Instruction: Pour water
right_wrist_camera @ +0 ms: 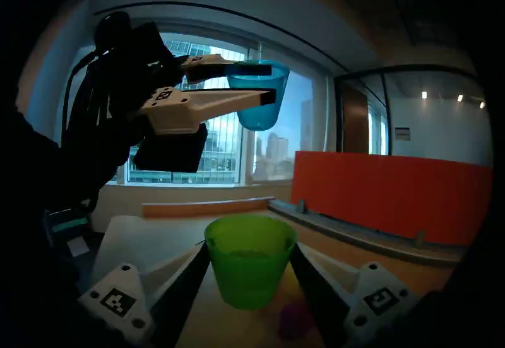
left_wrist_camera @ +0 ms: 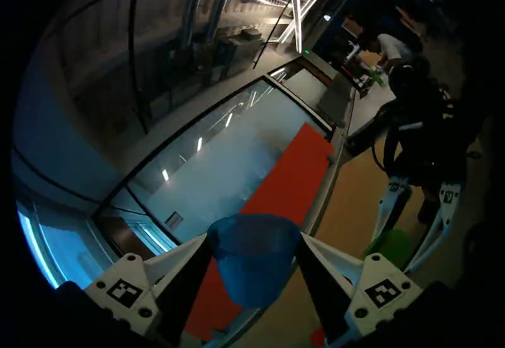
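A: Left gripper view, bottom centre. We log the left gripper closed narrow on the blue cup, one finger against each side.

B: Agreed. In the right gripper view we find that pair in the upper left of the frame. The cup is carried high in front of the window with its rim about level. A person in dark clothing fills the left edge behind it.

A: And the right gripper?

B: Bottom centre of its own view, clamped on the green cup, with a finger touching each wall. The cup stands upright.

A: Any water?

B: We note a faint level line inside the green cup. We cannot tell what the blue one holds.

A: How do the two cups sit?

B: In the right gripper view, blue is straight above green in the frame, well apart. In the left gripper view, green sits at lower right, between the far white fingers.

A: Surroundings?

B: A pale table lies under the green cup; we cannot tell whether the base touches it. There is an orange partition at right and a purple blur just beside the cup's foot.
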`<state>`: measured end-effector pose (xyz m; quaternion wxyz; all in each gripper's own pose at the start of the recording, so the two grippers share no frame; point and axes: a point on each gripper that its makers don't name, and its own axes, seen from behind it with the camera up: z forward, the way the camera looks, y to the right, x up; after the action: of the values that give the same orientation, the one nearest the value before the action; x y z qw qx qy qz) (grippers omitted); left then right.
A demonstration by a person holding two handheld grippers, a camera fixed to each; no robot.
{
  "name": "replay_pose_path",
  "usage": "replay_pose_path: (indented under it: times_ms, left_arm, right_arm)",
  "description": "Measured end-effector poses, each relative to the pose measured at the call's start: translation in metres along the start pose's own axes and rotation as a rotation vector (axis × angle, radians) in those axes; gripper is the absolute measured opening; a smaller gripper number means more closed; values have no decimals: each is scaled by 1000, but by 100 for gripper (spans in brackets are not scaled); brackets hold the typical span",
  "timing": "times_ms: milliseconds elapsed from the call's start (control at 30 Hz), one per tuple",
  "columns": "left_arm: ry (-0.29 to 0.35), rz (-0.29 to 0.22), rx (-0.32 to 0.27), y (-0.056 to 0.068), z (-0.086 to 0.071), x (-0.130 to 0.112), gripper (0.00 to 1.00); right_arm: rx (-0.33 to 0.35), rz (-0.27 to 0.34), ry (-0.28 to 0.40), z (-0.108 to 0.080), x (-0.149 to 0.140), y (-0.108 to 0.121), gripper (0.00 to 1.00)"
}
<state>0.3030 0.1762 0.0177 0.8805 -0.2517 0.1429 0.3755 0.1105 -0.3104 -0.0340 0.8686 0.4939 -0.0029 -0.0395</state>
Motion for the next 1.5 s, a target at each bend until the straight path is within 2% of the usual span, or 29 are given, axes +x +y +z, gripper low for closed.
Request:
replay_pose_path:
  times_ms: [300, 800, 1100, 1200, 1500]
  left_arm:
    - [-16, -230, -3, -10, 4, -9, 86]
    - [-8, -529, -4, -23, 2, -15, 86]
    - [-9, -693, -18, -26, 4, -21, 86]
    - [-5, -723, -23, -26, 3, -23, 86]
    - [-1, -739, -15, -21, -4, -30, 86]
  right_arm:
    - [-2, -2, 5, -2, 2, 0, 89]
    - [-8, 3, 13, -2, 7, 2, 89]
    - [-11, -3, 11, -3, 11, 1, 89]
    - [-14, -5, 8, -4, 11, 2, 89]
    - [-24, -6, -1, -6, 9, 5, 89]
